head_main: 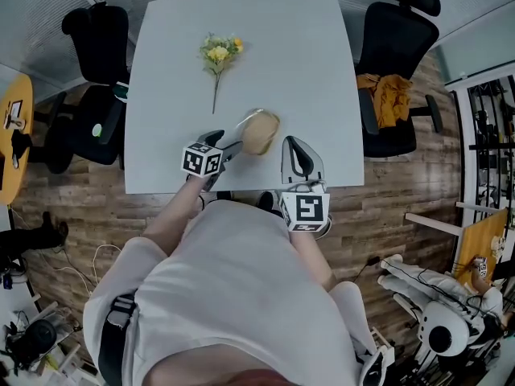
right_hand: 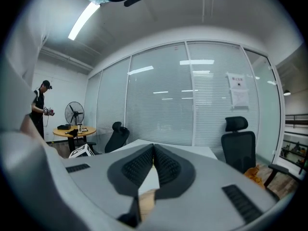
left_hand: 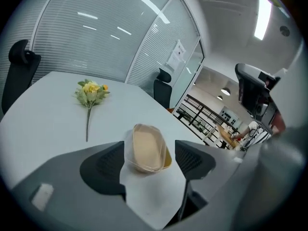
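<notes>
A tan cup with a clear rim (head_main: 259, 132) is tilted above the white table (head_main: 306, 55), near its front edge. My left gripper (head_main: 239, 141) is shut on it. In the left gripper view the cup (left_hand: 147, 148) fills the gap between the two dark pads, its oval face turned to the camera. A small bunch of yellow flowers (head_main: 217, 55) lies flat farther back on the table, and shows as flowers (left_hand: 91, 93) beyond the cup. My right gripper (head_main: 296, 143) hangs over the front edge, right of the cup. Its jaws (right_hand: 153, 148) are shut with nothing between them.
Black office chairs stand at the table's left (head_main: 100, 39) and right (head_main: 398, 55); the right one carries an orange cloth (head_main: 390, 95). A person (right_hand: 41, 105) stands by a round table (right_hand: 74, 130) with a fan. Glass walls with blinds lie behind.
</notes>
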Available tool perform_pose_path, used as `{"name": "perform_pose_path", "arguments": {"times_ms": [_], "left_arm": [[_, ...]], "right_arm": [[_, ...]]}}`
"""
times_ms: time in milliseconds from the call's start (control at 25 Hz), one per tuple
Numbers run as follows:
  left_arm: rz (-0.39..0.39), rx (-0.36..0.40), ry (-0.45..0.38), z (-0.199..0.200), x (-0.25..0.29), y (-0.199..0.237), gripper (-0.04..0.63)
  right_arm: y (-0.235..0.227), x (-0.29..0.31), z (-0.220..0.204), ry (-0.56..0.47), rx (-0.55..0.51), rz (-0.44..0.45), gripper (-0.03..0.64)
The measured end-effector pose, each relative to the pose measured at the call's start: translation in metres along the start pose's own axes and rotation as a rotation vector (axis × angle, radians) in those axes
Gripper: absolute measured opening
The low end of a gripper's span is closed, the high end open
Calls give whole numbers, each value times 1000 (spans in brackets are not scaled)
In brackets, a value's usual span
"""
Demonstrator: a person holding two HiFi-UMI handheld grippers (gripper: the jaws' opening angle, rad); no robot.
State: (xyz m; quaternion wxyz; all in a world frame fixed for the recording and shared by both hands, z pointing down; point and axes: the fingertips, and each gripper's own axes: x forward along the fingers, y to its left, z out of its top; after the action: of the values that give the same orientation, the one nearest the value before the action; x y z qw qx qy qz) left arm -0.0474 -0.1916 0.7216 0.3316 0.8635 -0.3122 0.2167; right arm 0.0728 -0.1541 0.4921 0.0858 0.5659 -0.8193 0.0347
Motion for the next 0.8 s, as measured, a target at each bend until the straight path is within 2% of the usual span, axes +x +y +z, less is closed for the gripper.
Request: {"name": "perform_pose_path", "arguments": {"times_ms": [160,280,640,800], "left_arm": [[-27,-19,47,-8,10,0,368],[-31,-32,60,-9,17,4,386],[-7,-60,112,-13,35,23,512],[-15,-93,125,-18,43,30,535]], "right_arm": [[5,5,1,3,-24,17,9],[3,9,-1,10,-18,19,9],[-7,20,-5,26,-1,15,9],[-9,24,-8,36,6,14,9]]}}
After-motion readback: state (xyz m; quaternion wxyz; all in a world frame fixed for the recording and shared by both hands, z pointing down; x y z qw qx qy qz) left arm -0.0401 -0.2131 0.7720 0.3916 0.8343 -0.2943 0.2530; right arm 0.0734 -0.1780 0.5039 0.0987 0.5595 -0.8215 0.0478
